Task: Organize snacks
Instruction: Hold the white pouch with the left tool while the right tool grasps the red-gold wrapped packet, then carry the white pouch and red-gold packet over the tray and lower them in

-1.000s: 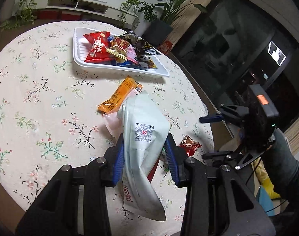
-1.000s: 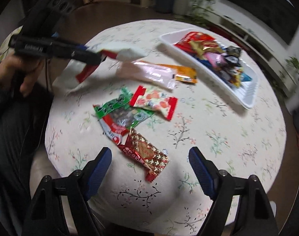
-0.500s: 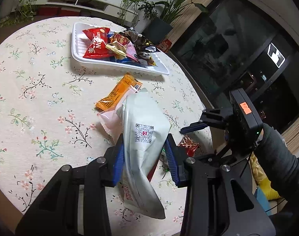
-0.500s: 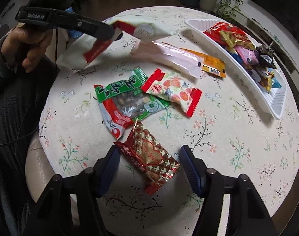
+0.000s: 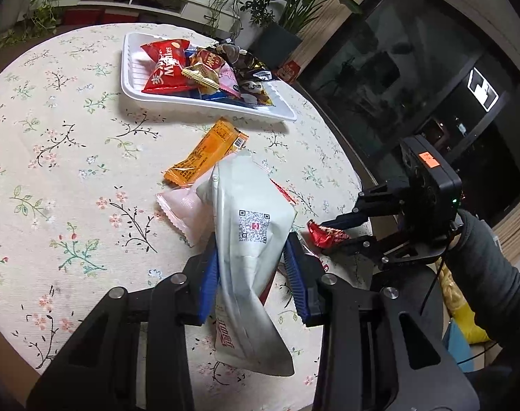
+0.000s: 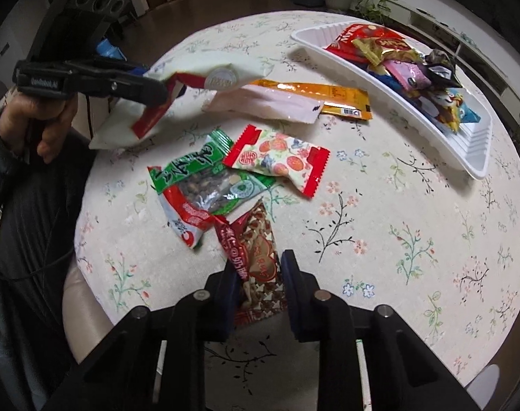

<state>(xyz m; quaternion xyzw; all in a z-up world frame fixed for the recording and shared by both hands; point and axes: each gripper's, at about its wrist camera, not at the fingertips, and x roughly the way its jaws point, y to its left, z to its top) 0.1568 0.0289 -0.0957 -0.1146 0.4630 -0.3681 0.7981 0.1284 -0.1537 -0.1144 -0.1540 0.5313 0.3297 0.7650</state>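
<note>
Left tool [image 5: 251, 267]: jaws closed on a pale white-grey packet [image 5: 249, 226] with a printed square code, held clear above the counter [image 5: 54, 157]; the packet's lower end hangs loose between the tool's arms. In the right wrist view the same tool [image 6: 157, 89] is at far left, gripped by a hand [image 6: 37, 120], the packet [image 6: 205, 72] projecting from it over the cloth.

Right tool [image 6: 258, 274]: jaws closed tight on a dark red packet with heart pattern [image 6: 256, 257], pads pressing both its sides; the packet's far end is tilted up off the counter. In the left wrist view this tool [image 5: 335, 229] is at right, pinching the red packet [image 5: 325, 234] at the counter's near right edge.

Counter: round, floral cloth.

White tray [image 6: 472, 157]: far right of the counter, heaped with assorted wrapped snacks, among them a large red bag [image 5: 167, 68].

Loose on the counter, middle:
- orange bar packet [image 6: 321, 94], nearest the tray;
- pink translucent packet [image 6: 270, 106], overlapping the orange one;
- red-edged packet with fruit print [image 6: 280, 161];
- green packet of nuts [image 6: 205, 178], touching the fruit-print one;
- red-and-white packet [image 6: 188, 219], partly under the green.
</note>
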